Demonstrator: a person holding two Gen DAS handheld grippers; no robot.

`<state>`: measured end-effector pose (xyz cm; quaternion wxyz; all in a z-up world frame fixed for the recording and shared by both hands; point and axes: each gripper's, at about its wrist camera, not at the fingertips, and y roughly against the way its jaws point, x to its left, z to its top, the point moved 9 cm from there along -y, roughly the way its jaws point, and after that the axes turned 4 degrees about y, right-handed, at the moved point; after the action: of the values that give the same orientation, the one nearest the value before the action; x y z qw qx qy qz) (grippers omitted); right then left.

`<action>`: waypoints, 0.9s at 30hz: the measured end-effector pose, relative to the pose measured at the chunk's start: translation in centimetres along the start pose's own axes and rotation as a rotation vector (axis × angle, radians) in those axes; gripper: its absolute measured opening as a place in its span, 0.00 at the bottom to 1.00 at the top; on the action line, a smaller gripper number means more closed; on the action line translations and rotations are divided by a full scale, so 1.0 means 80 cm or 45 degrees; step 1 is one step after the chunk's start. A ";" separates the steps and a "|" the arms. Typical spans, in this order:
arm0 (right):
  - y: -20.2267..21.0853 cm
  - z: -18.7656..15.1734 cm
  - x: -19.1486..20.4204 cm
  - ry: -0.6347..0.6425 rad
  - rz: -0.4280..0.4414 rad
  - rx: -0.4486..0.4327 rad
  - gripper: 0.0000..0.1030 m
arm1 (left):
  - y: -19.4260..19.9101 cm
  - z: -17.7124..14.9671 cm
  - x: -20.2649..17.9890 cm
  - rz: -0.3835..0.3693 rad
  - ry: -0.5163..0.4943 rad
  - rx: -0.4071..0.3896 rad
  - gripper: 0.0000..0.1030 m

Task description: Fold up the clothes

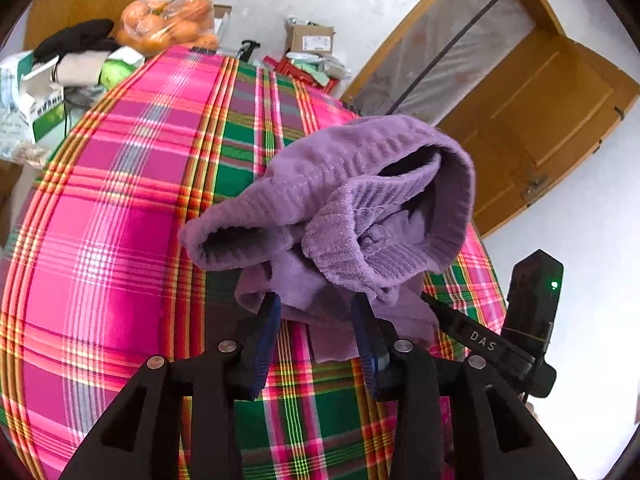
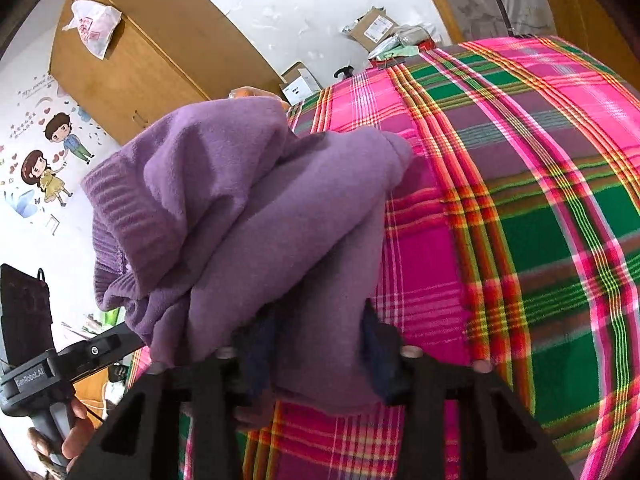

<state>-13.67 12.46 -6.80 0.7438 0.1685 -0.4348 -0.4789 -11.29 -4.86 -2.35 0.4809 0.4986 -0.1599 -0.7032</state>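
Observation:
A purple knit sweater hangs in a bunched heap, lifted over a bed covered in pink and green plaid cloth. My left gripper is shut on a thick fold of it, and the blue pads press the fabric from both sides. In the right wrist view the same sweater fills the middle, its ribbed hem at the left. My right gripper is shut on another fold, its fingertips partly buried in cloth. The other gripper's body shows at the right, close beside the left one.
A bag of oranges, cartons and dark clothes crowd the bed's far left corner. Cardboard boxes lie at the far end by the white wall. A wooden door stands right, a wardrobe left. A hand holds the left gripper's handle.

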 end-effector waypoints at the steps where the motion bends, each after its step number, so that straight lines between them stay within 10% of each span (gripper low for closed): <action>1: 0.002 0.000 0.003 0.006 0.000 -0.010 0.20 | -0.001 0.000 0.000 -0.008 0.009 0.004 0.37; 27: 0.110 0.028 -0.028 -0.022 -0.080 -0.317 0.10 | 0.015 -0.011 -0.046 -0.064 -0.117 -0.030 0.36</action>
<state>-10.86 19.03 -0.80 0.7398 0.0842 -0.3729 -0.5537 -9.81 -2.14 0.13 0.4612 0.4640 -0.1610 -0.7390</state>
